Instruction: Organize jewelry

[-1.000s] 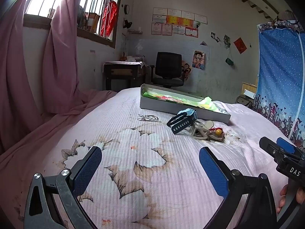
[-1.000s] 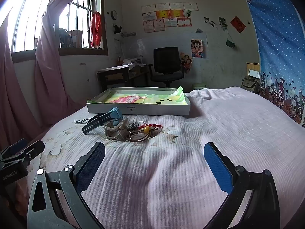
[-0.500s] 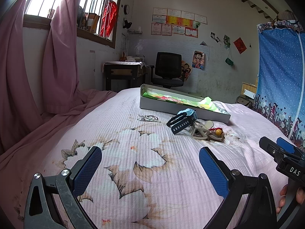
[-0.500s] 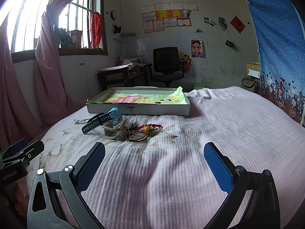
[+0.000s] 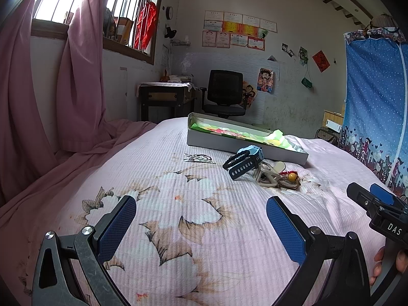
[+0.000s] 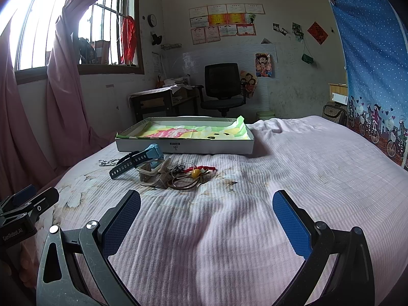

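Observation:
A small pile of jewelry lies on the pink bed: a blue watch with a dark strap [image 5: 244, 162] [image 6: 139, 158], a beige bracelet [image 5: 267, 177] [image 6: 151, 174], a cord with a yellow bead [image 5: 292, 176] [image 6: 195, 173] and a thin chain [image 5: 199, 157] [image 6: 107, 162]. Behind it stands a shallow white box lined with green paper [image 5: 229, 145] [image 6: 183, 146]. My left gripper [image 5: 201, 219] is open and empty, well short of the pile. My right gripper [image 6: 206, 216] is open and empty, also short of it.
The bed sheet [image 6: 306, 168] is pink with a floral print. Pink curtains [image 5: 38, 102] hang at the left. A desk [image 5: 165, 97] and black chair [image 5: 224, 94] stand beyond the bed. A blue curtain [image 5: 374, 102] hangs at the right.

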